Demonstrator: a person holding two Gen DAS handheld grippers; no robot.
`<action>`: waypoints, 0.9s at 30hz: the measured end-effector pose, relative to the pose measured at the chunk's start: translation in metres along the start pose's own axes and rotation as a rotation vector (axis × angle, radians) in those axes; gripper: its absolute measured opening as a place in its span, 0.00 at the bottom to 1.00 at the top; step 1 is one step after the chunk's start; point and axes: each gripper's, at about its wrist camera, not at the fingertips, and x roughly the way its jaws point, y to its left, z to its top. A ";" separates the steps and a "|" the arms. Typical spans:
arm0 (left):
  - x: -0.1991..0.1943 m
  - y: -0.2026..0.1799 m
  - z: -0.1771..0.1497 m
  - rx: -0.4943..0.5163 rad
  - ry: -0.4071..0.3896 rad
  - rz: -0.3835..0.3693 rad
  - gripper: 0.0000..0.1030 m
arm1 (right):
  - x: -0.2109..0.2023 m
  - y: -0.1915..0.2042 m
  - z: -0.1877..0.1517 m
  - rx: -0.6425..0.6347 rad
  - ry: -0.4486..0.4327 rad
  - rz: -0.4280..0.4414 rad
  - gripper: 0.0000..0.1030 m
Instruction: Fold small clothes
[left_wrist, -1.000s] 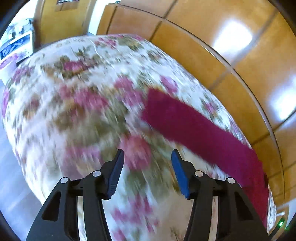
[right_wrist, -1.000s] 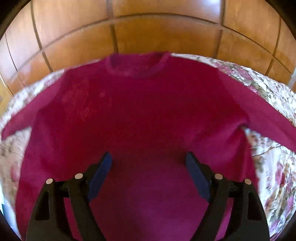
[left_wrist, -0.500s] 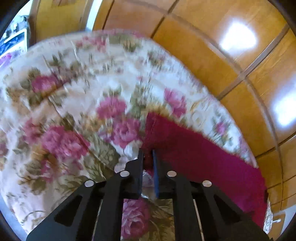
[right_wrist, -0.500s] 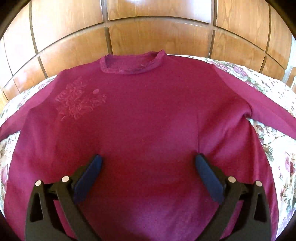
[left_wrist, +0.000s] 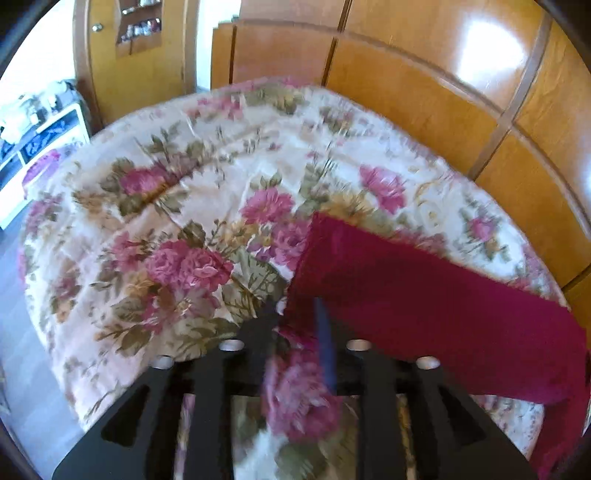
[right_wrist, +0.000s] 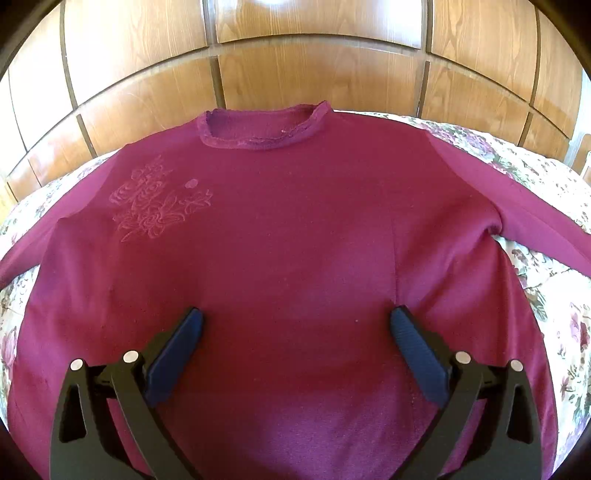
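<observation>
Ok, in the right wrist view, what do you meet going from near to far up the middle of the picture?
Right gripper, open, above the cloth → sweater body → its neckband → wooden panelling. The floral bedspread shows only at the sides.

Maroon sweater (right_wrist: 295, 240): matt knit cloth. Bedspread (left_wrist: 177, 206): floral woven cloth. Wood panels (right_wrist: 317, 70): glossy varnish. Right tool (right_wrist: 295, 332): matt black plastic.

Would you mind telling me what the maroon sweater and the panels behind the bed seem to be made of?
Maroon sweater: probably a soft matte knit, with a ribbed collar and tone-on-tone embroidery. Panels: wood or wood veneer, going by the visible grain, with a glossy varnish that reflects light.
</observation>
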 end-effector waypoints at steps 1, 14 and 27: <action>-0.016 -0.006 -0.005 0.010 -0.047 -0.019 0.45 | 0.000 0.000 0.000 0.001 -0.001 0.002 0.98; -0.108 -0.208 -0.171 0.446 0.049 -0.586 0.61 | -0.011 -0.011 0.004 0.039 0.020 0.056 0.98; -0.096 -0.276 -0.263 0.776 0.080 -0.592 0.77 | -0.076 -0.323 -0.022 0.899 -0.112 -0.011 0.59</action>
